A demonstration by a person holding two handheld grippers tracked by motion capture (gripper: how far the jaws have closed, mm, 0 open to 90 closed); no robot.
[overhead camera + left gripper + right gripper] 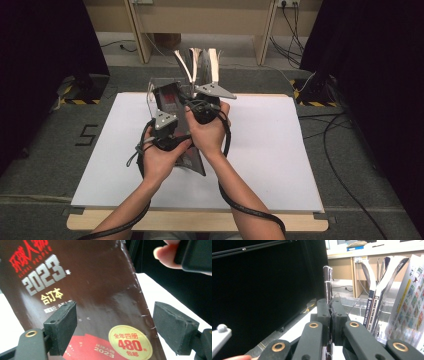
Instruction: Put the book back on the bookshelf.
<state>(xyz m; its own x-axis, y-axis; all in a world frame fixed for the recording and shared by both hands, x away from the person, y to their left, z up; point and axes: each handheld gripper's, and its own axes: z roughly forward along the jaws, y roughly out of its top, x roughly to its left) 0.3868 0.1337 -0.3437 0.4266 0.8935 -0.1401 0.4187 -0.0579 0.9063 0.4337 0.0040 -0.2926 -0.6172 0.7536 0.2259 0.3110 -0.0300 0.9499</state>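
1. While the left gripper (113, 331) stands with its jaws wide apart, a dark red magazine (82, 290) fills the space ahead of them; its cover lies behind the left pad (62, 327), and the right pad (172, 327) stands clear of its edge, so nothing is pinched.
2. Seen from the right gripper view, the right gripper (331, 317) has its jaws pressed together on the thin edge of the magazine (327, 282), which rises upright between the pads and above them.
3. From the high view, both hands sit close together over the middle of the white table (280, 150), the left hand (160, 155) just below and beside the right hand (210, 132).
4. There the magazine (170, 100) is held off the table, tilted, between the two grippers, with its lower corner showing under the hands.
5. Behind the hands stands a clear rack (155, 87) at the far edge of the table, with more magazines (202, 65) upright in it, their pages fanned.
6. In the right gripper view those magazines (384, 290) stand to the right of the jaws, spines toward the camera, inside the rack (354, 305).
7. A thumb (166, 256) of the right hand shows at the top right of the left gripper view, beyond the magazine's edge.
8. Black curtains (370, 75) hang at both sides of the table.
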